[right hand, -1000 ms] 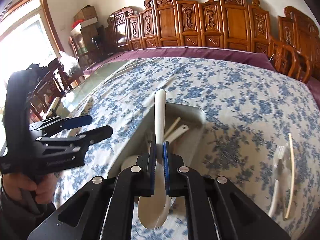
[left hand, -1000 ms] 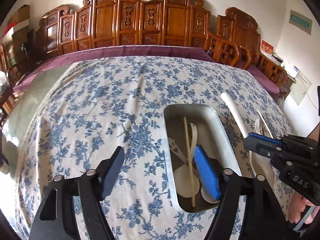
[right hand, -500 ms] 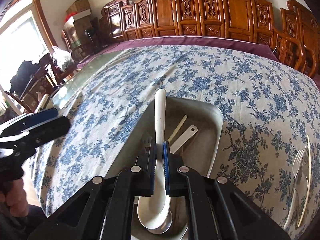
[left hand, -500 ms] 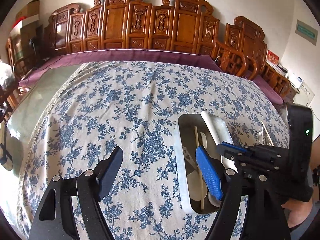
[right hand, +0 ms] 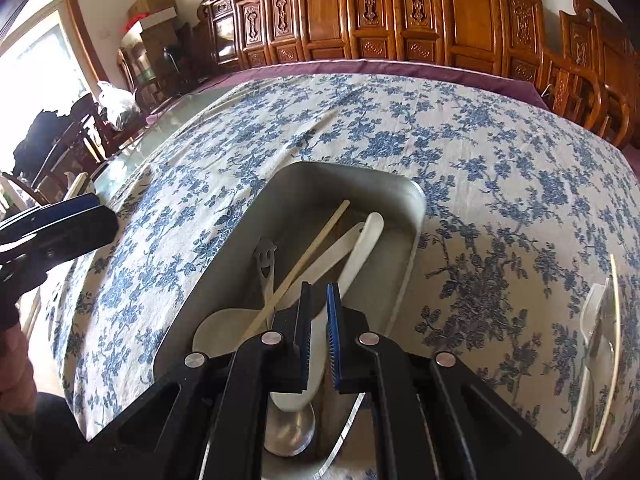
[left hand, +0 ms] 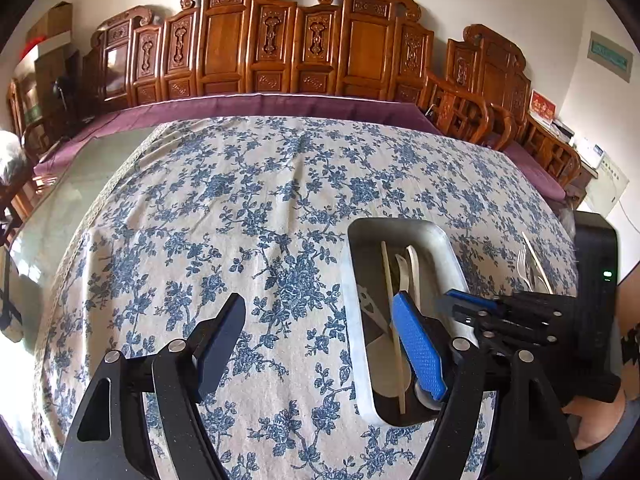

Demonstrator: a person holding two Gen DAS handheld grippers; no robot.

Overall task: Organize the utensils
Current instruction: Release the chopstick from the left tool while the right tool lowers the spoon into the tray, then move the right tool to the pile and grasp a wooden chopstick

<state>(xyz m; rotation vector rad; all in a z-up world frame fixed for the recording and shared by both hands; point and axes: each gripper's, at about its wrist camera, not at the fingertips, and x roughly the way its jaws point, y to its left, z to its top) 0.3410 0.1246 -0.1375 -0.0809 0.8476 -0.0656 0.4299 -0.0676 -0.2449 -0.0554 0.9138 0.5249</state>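
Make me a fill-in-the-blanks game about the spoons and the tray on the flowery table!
1. The right gripper is shut on a white ____.
2. That white utensil hangs over the metal ____.
3. The left gripper is ____ and holds nothing.
4. A white fork lies outside the tray, on the ____.

Missing words: spoon; tray; open; tablecloth

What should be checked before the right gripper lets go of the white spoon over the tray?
1. Right gripper shut on white spoon: ok.
2. Spoon inside metal tray walls: ok.
3. Spoon resting on tray floor: cannot tell.
4. Chopstick and smiley spoon already in tray, close beside: ok.
5. Left gripper open, empty, left of tray: ok.
6. Fork and chopstick remain on tablecloth: not ok.
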